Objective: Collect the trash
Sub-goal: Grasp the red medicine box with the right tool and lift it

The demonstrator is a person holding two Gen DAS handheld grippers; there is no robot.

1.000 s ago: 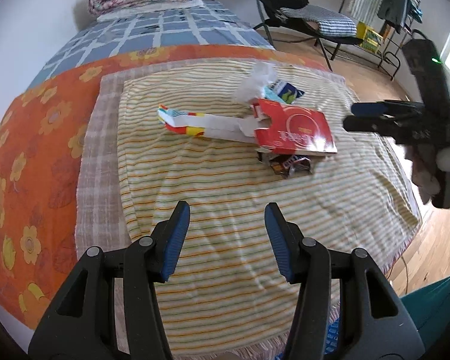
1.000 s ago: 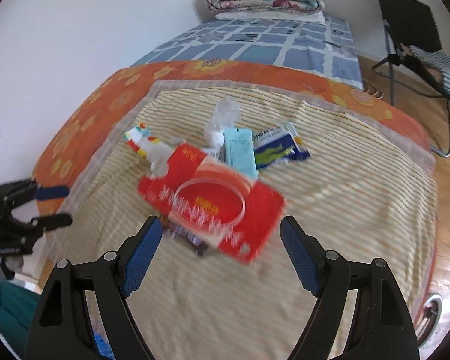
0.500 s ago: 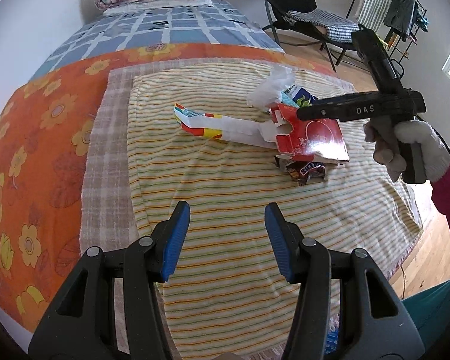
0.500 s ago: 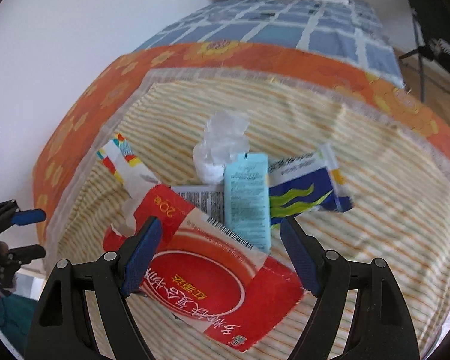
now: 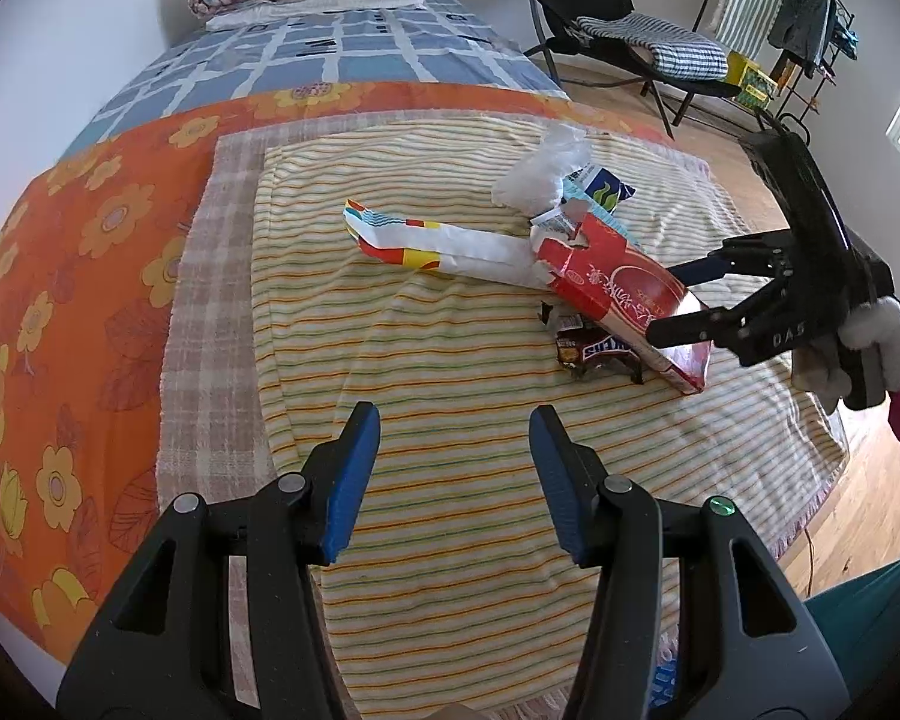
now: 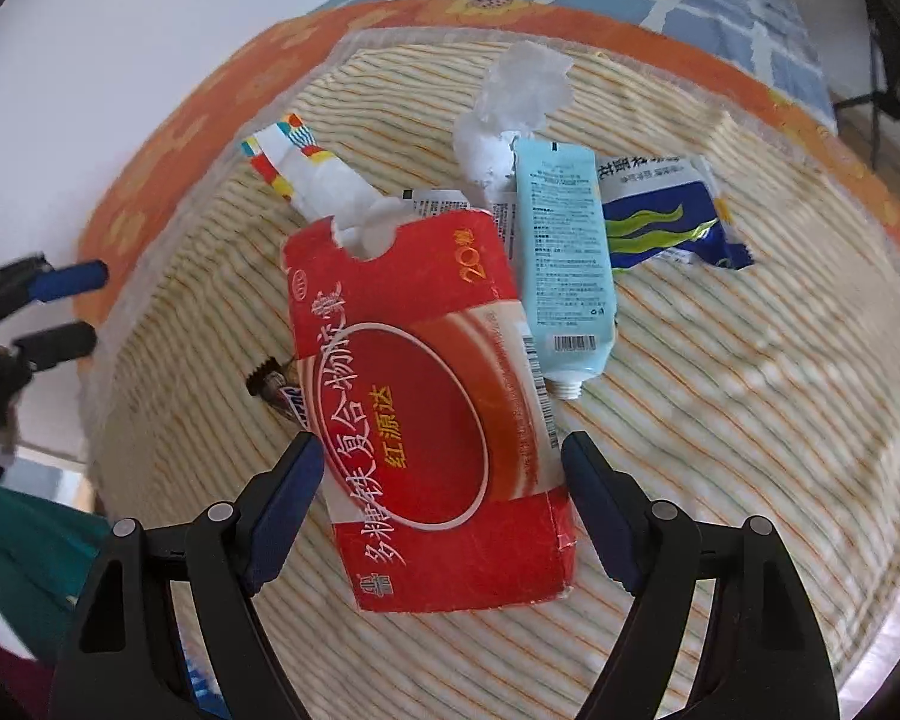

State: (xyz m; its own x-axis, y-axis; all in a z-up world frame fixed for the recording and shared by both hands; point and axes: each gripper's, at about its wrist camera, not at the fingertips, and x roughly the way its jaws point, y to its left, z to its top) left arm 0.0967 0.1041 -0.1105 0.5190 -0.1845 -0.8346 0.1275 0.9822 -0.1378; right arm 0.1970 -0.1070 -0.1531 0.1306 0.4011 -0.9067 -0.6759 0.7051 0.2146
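- The right gripper [image 6: 441, 468] has come down over the pile of trash since a moment ago; before, it was hovering higher and the red carton [image 6: 426, 396] was small in its view, now the carton fills the space between its fingers.
- Its jaws stand wide, one finger on each long side of the carton; whether the pads already touch the cardboard I cannot tell, but no squeeze is visible.
- The left gripper [image 5: 453, 483] waits near the front edge of the striped blanket [image 5: 450, 540]; its jaws are about half open and hold nothing; it has hardly moved.
- The trash lies together toward the right edge of the blanket: the red carton on top, a dark candy wrapper [image 5: 594, 354] partly under it, a colourful paper wrapper [image 5: 426, 243] sticking out toward the blanket's far left corner, a white tissue [image 6: 516, 102], a light blue tube [image 6: 567, 264] and a blue and white packet [image 6: 666, 219] behind.
- In my judgement the carton is the first piece to be collected; the next step is to close the right jaws; the carton looks empty and may crush or slip.
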